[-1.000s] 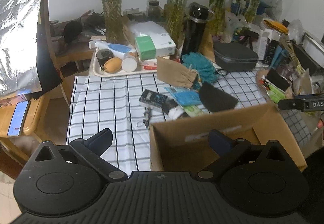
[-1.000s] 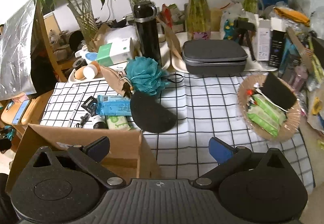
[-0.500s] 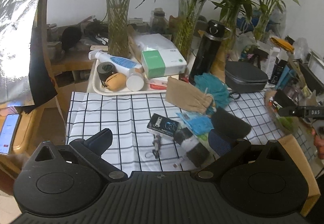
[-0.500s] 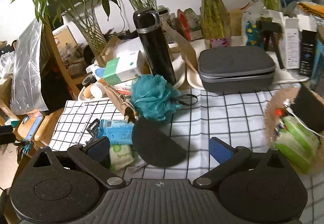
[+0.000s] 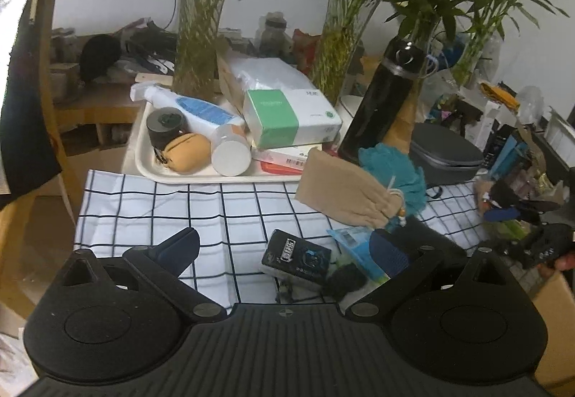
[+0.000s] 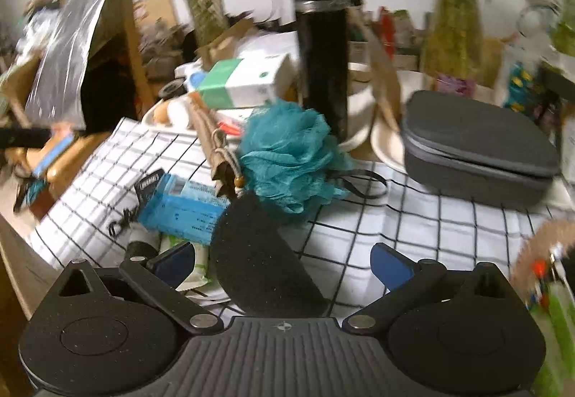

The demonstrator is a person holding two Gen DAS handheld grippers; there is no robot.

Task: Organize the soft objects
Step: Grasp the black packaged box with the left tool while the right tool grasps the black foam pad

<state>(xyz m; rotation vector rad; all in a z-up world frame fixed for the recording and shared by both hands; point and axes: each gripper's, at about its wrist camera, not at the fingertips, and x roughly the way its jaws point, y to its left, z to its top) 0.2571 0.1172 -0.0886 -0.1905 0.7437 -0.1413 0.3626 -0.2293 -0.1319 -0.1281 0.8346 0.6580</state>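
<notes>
I hold two grippers above a table covered in a white cloth with a black grid. My right gripper has its jaws spread wide and holds nothing. Directly between its two blue fingertips, and just below them, lies a black half-round foam pad. The pad's long axis runs from the near right to the far left, slanting across the line of my fingers, with its curved edge toward the left. Whether the fingertips touch it I cannot tell; the picture is blurred.

Just beyond the pad, touching its far end, sits a teal mesh bath pouf. To the pouf's left a tan drawstring pouch leans, and nearer me on the left lies a blue wipes packet.

My left gripper is also spread open and empty. It hangs over the left part of the cloth, above a small black packet. From there the tan pouch lies farther away and to the right, the pouf behind it.

By my judgement the right gripper is much the nearer to the foam pad. Closing across the pad's narrow width looks workable, though the slant may call for a small turn of the wrist.
</notes>
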